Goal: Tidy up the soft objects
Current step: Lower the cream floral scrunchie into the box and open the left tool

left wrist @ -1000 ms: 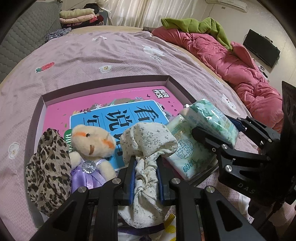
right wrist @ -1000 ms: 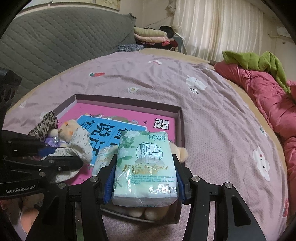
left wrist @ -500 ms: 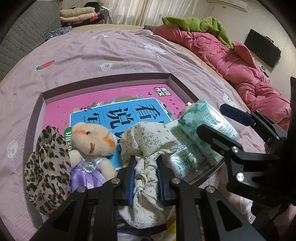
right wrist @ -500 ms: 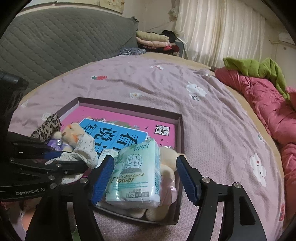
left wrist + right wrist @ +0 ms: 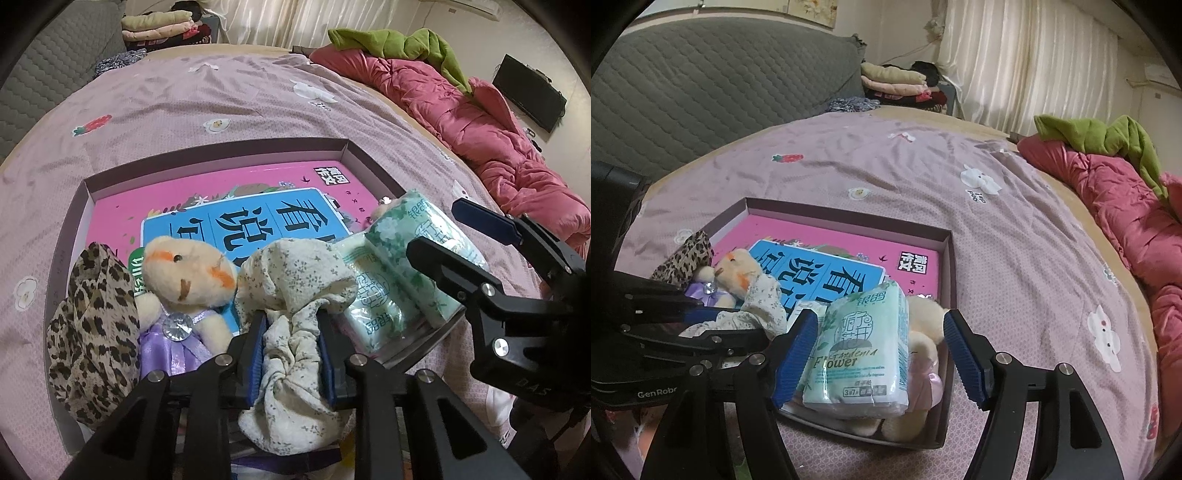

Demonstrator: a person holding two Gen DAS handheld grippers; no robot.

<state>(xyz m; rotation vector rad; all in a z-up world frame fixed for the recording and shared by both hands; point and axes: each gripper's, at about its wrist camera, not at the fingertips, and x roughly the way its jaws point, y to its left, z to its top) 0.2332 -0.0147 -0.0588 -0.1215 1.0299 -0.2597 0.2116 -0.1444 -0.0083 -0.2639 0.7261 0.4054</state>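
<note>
A shallow box [image 5: 207, 157] [image 5: 849, 218] lies on the bed with a pink book inside. My left gripper [image 5: 290, 352] is shut on a floral cloth bundle [image 5: 295, 288] at the box's near edge. Beside it sit a small bear in a purple dress [image 5: 184, 273] and a leopard-print cloth [image 5: 92, 325]. My right gripper [image 5: 879, 354] is open, its blue pads either side of a green tissue pack [image 5: 864, 347] that rests on a cream plush toy [image 5: 923, 328] in the box's near right corner. A second tissue pack [image 5: 365, 295] lies next to it.
The bed has a mauve sheet [image 5: 923, 177]. A pink quilt [image 5: 1126, 199] with a green garment [image 5: 1100, 136] lies along the right side. Folded clothes [image 5: 894, 79] are stacked at the far end by a grey quilted sofa [image 5: 701, 81].
My right gripper opened and let go of the green tissue pack, which now rests in the box on the plush toy. My left gripper still holds the floral cloth in place.
</note>
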